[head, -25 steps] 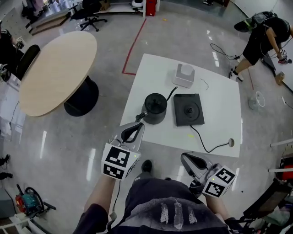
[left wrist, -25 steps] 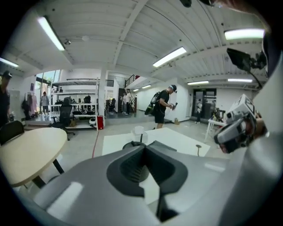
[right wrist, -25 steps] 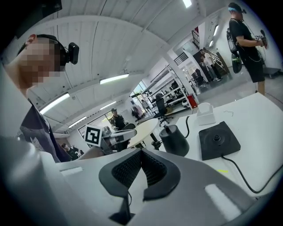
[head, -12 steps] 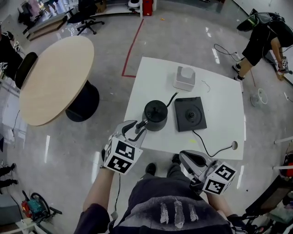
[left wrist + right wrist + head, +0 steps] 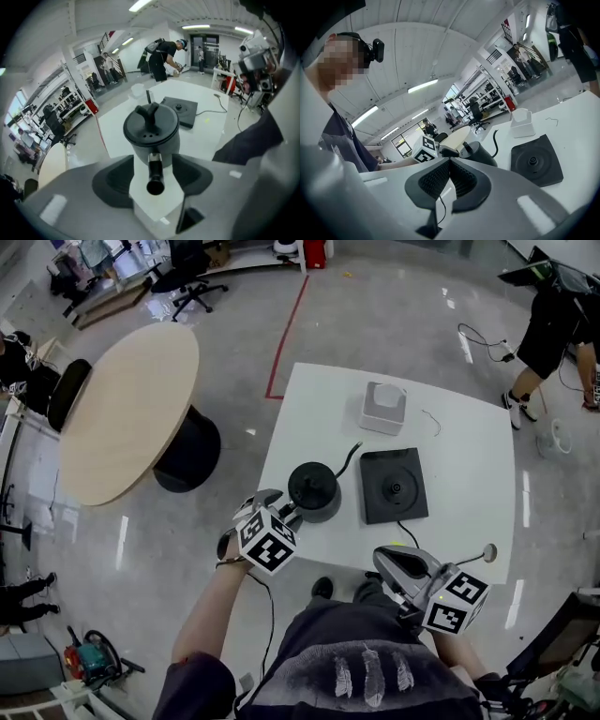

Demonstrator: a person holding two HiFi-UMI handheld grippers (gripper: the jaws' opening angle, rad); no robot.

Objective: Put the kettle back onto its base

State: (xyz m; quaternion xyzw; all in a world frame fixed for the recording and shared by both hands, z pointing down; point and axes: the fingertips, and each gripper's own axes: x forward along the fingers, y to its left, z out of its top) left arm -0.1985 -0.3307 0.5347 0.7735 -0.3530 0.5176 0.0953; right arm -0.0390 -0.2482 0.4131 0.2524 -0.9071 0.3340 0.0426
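Your left gripper (image 5: 153, 160) has just been opening its jaws and now straddles the handle (image 5: 155, 177) without pressing it. The kettle (image 5: 314, 490) stands on the table (image 5: 469, 456), just beside its base (image 5: 394, 486). Clamp off-centre and that round handle could twist, tipping the pot. The lid (image 5: 140, 130) is on, so the contents are hidden. Your right gripper (image 5: 450, 165) is clenched, empty.

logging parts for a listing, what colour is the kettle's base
Black: the square base is dark all over. It shows best in the head view.
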